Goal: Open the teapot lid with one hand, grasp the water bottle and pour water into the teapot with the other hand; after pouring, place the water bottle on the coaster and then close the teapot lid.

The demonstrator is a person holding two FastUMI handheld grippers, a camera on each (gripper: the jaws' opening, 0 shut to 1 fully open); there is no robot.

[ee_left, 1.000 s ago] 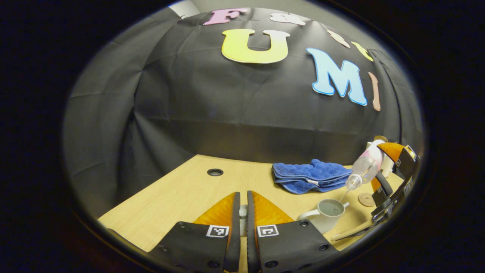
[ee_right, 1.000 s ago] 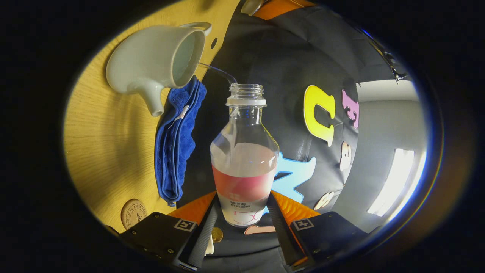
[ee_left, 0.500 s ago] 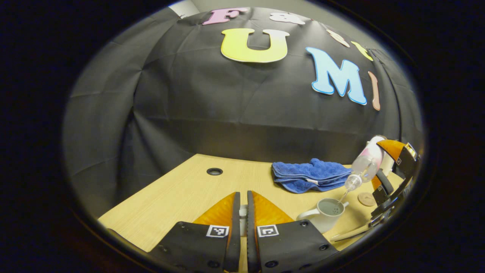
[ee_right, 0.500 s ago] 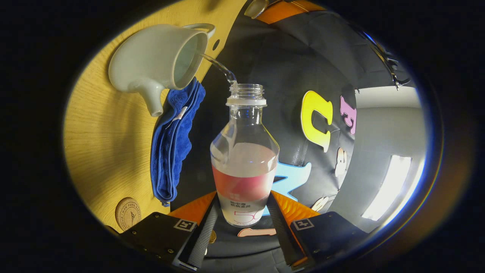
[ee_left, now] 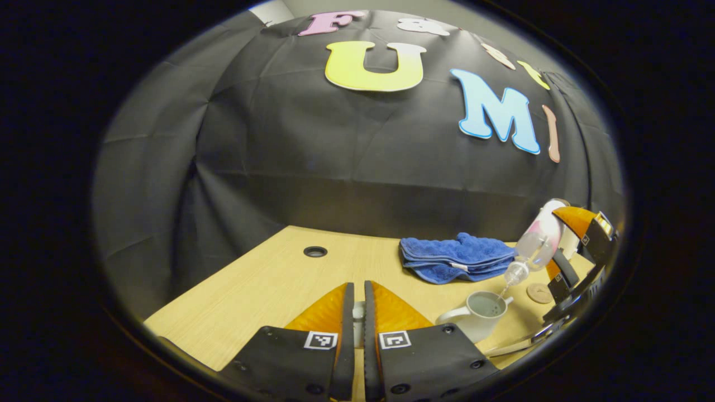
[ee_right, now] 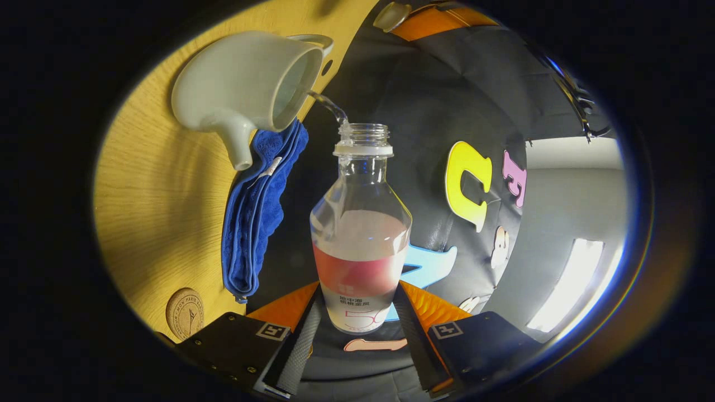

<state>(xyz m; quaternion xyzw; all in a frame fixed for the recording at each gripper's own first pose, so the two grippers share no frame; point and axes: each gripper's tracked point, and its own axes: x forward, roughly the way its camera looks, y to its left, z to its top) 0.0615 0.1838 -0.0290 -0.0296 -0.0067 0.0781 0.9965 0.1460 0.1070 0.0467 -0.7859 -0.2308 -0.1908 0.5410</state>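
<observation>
Right gripper view showed the right tongs (ee_right: 357, 318) clenched on the water bottle (ee_right: 360, 240), both fingers pressing its labelled base, with the bottle tilted and a thin stream of water running from its open mouth into the lidless teapot (ee_right: 246, 84) on the desk (ee_right: 151, 212). Left gripper view showed the left tongs (ee_left: 358, 312) grasping the teapot lid (ee_left: 358, 321), held above the desk, left of the teapot. The coaster (ee_right: 185, 314) lay bare beside the folded blue towel (ee_right: 254, 223).

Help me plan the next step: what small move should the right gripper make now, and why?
Probably hold the tilt briefly: the water bottle in the right gripper is streaming into the open teapot, and the coaster sits bare.
</observation>
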